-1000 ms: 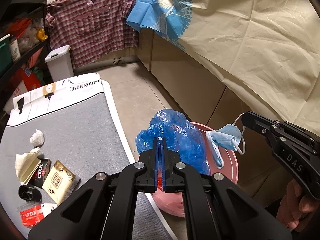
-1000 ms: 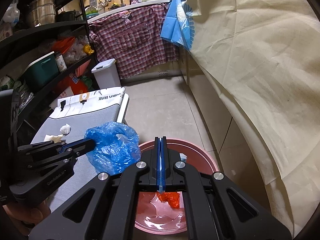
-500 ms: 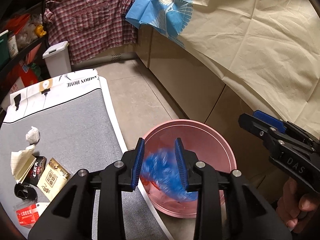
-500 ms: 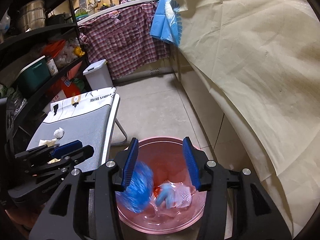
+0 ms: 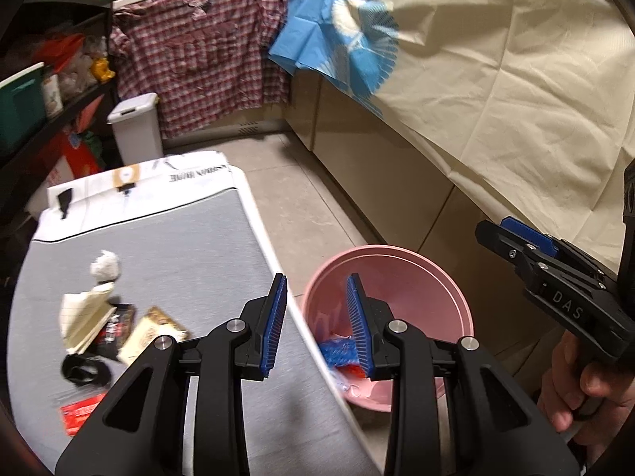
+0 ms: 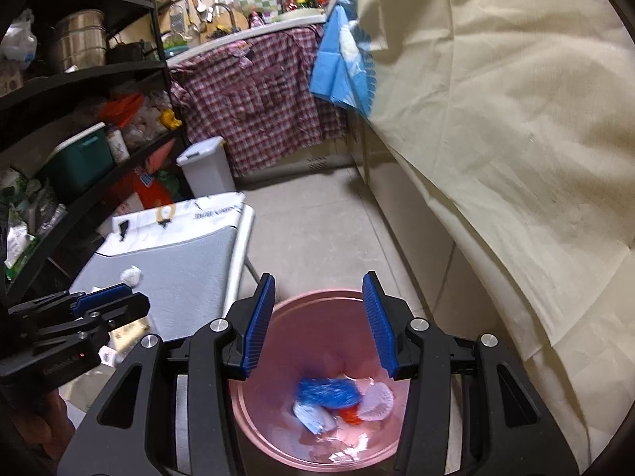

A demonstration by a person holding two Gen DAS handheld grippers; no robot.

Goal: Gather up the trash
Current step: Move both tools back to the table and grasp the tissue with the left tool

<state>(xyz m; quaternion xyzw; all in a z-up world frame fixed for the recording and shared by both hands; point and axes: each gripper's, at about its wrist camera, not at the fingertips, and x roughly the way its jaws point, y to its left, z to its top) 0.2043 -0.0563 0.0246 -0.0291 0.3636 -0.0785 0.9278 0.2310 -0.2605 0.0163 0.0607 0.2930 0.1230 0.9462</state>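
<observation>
A pink bin (image 6: 321,309) stands on the floor beside a grey table (image 5: 166,246). In it lie a blue plastic bag (image 6: 329,392), a face mask (image 6: 313,416) and an orange scrap (image 6: 349,416). My right gripper (image 6: 319,317) is open and empty above the bin. My left gripper (image 5: 315,325) is open and empty over the table's right edge, next to the bin (image 5: 416,277). On the table lie a crumpled tissue (image 5: 104,265), folded paper (image 5: 85,313), snack packets (image 5: 152,333), a black object (image 5: 81,371) and a red wrapper (image 5: 81,416).
A cream cloth (image 5: 516,91) hangs over the counter on the right. A white lidded bin (image 5: 137,127) and a plaid shirt (image 5: 206,63) are at the back. Dark shelves (image 6: 79,119) with clutter line the left.
Both grippers opened. The blue bag and the face mask dropped into the pink bin. My left gripper has moved left toward the table edge.
</observation>
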